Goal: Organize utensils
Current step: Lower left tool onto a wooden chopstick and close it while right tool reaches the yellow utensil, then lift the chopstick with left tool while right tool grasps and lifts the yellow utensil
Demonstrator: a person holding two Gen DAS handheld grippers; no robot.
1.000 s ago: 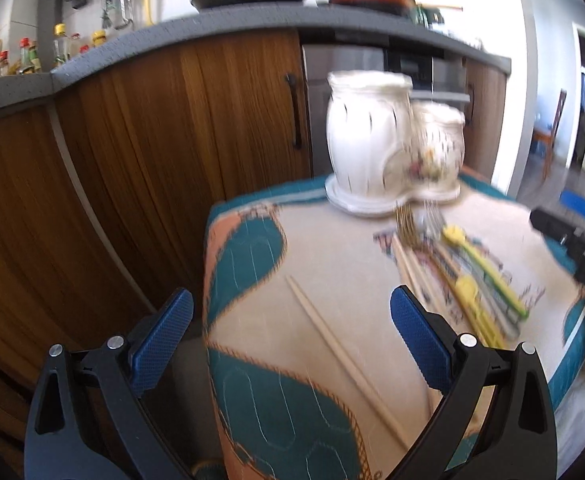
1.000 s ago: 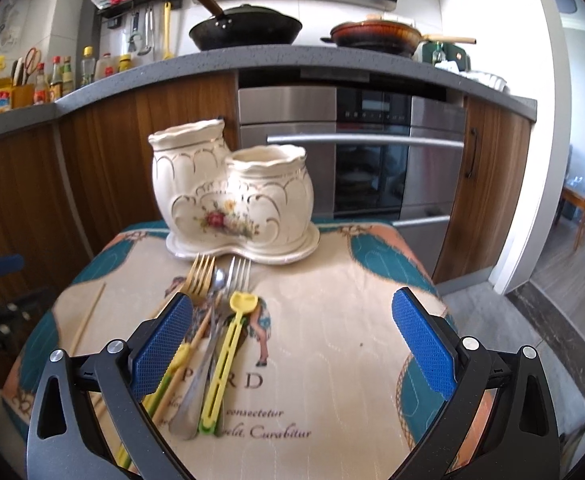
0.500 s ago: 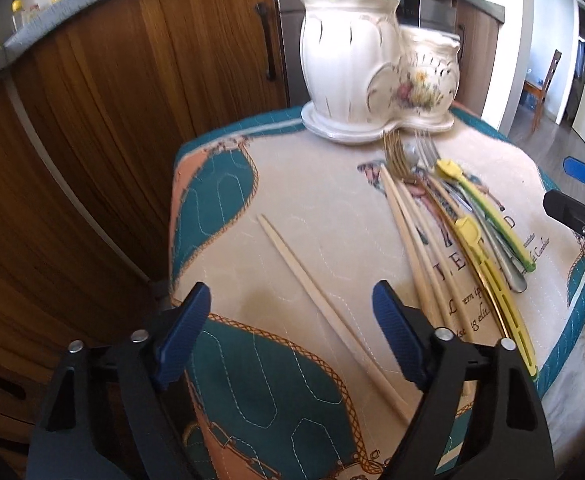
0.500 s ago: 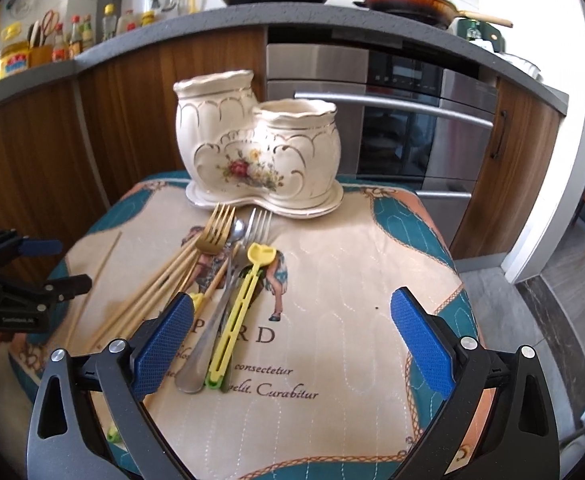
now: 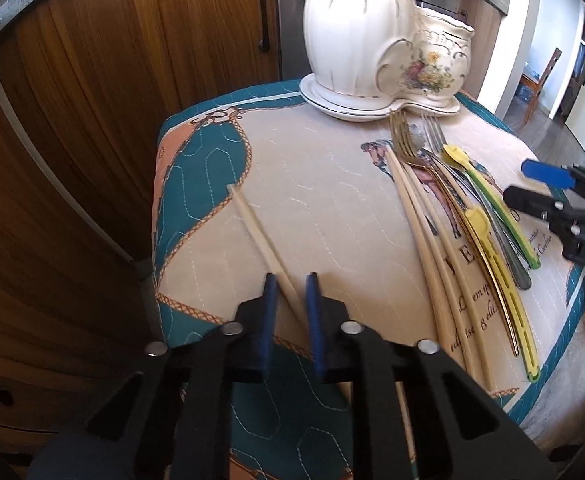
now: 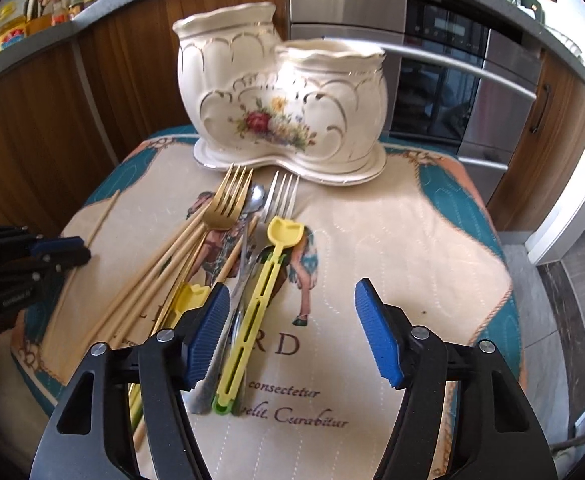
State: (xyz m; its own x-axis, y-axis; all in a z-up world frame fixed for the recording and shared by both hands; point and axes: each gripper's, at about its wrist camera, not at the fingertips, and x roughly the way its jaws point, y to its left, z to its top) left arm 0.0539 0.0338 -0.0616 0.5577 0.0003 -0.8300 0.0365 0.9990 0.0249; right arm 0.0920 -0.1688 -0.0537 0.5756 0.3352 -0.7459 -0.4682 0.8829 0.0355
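A lone wooden chopstick [image 5: 252,224] lies slantwise on the quilted cloth [image 5: 316,184]. My left gripper [image 5: 291,280] is closing on its near end, and both pads touch it. The rest lie bunched together: several chopsticks [image 6: 164,264], a gold fork [image 6: 228,200], a spoon [image 6: 254,196], a silver fork [image 6: 282,196] and a yellow plastic scoop [image 6: 284,232]. My right gripper [image 6: 292,320] hovers over their handles. Its jaws are narrowing without touching them. The cream two-pot ceramic holder [image 6: 280,100] stands behind, upright.
Wooden cabinet doors [image 5: 92,120] drop close behind the table's left edge. A steel oven [image 6: 444,60] stands behind the holder. The counter top [image 6: 32,12] carries bottles. Open floor [image 6: 564,300] lies to the right of the table.
Both grippers tipped downward and came closer to the cloth. The left jaws went from wide open to nearly closed around the lone chopstick. The right jaws narrowed over the utensil handles.
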